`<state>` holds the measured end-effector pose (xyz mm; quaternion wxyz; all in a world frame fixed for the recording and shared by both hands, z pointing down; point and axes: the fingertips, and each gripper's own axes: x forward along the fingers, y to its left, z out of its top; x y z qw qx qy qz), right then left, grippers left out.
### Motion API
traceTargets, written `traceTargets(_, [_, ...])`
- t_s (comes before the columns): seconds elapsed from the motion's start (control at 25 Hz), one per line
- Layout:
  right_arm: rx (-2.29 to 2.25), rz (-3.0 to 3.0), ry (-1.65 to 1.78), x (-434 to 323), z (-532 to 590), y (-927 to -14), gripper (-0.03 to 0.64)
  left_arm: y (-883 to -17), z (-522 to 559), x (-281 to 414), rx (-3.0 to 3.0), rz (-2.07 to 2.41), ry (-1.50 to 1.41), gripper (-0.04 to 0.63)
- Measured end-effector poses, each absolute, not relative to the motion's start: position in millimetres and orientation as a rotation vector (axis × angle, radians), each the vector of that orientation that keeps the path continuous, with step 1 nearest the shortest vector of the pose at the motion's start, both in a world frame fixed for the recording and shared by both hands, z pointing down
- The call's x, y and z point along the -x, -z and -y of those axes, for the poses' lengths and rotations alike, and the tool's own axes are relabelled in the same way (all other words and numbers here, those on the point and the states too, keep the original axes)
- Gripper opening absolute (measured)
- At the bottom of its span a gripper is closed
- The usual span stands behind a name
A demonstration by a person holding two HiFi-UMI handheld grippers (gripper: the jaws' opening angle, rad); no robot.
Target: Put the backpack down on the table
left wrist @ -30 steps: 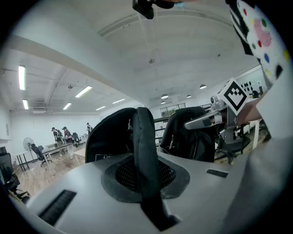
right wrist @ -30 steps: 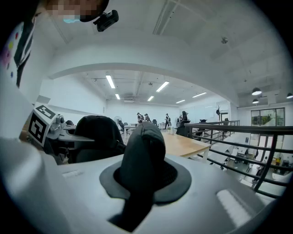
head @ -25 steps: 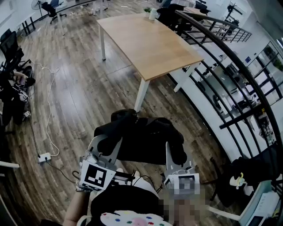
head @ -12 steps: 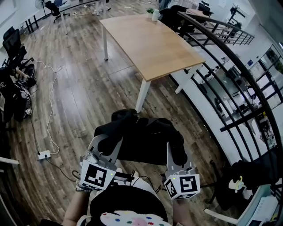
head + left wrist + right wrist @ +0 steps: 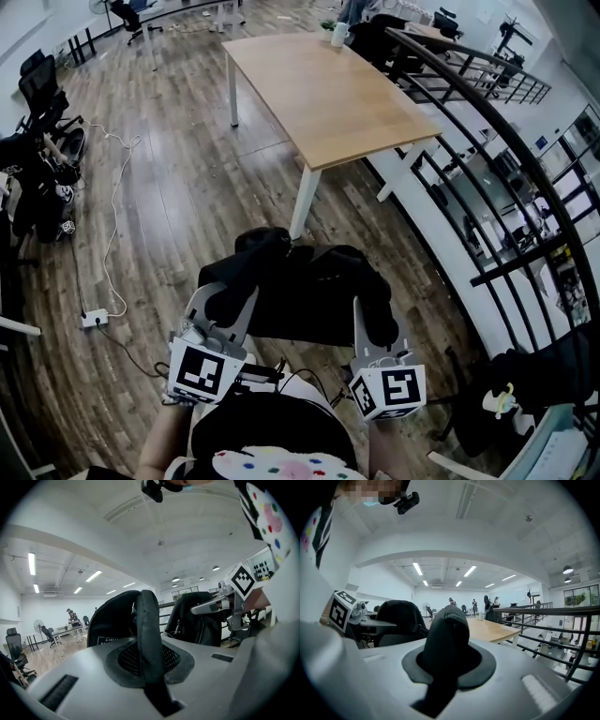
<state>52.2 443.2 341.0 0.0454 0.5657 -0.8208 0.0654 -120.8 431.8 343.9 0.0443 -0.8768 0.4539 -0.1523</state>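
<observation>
The black backpack point(image 5: 309, 292) hangs above the wooden floor between my two grippers, short of the near end of the light wooden table point(image 5: 328, 89). My left gripper point(image 5: 232, 298) is shut on a black padded strap point(image 5: 149, 634) at the bag's left side. At the bag's right side, my right gripper point(image 5: 371, 317) is shut on another thick black strap point(image 5: 446, 637). In the left gripper view the bag's body point(image 5: 115, 620) rises behind the jaws, with the right gripper point(image 5: 224, 603) beyond. The right gripper view shows the table point(image 5: 490, 628) ahead.
A black metal railing point(image 5: 487, 131) runs along the table's right side. A white cup point(image 5: 339, 34) stands at the table's far end. A power strip and cable point(image 5: 94, 319) lie on the floor at left, with office chairs point(image 5: 37, 84) beyond. People stand far off point(image 5: 485, 605).
In the head view the table has slid slightly nearer and to the right. Both grippers keep the same hold on the backpack straps.
</observation>
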Motion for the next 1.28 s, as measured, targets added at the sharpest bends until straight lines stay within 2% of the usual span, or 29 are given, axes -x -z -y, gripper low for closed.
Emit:
traceTargets(0.6, [-1.711, 2.553, -0.204, -92, -452, -348, 0.066, -341, -442, 80, 2.623, -1.398, 0.440, 0.037])
traceTargets(1.28, [-1.765, 2.512, -0.221, -107, -404, -354, 0.066, -350, -385, 67, 2.660, -1.360, 0.452, 0.037])
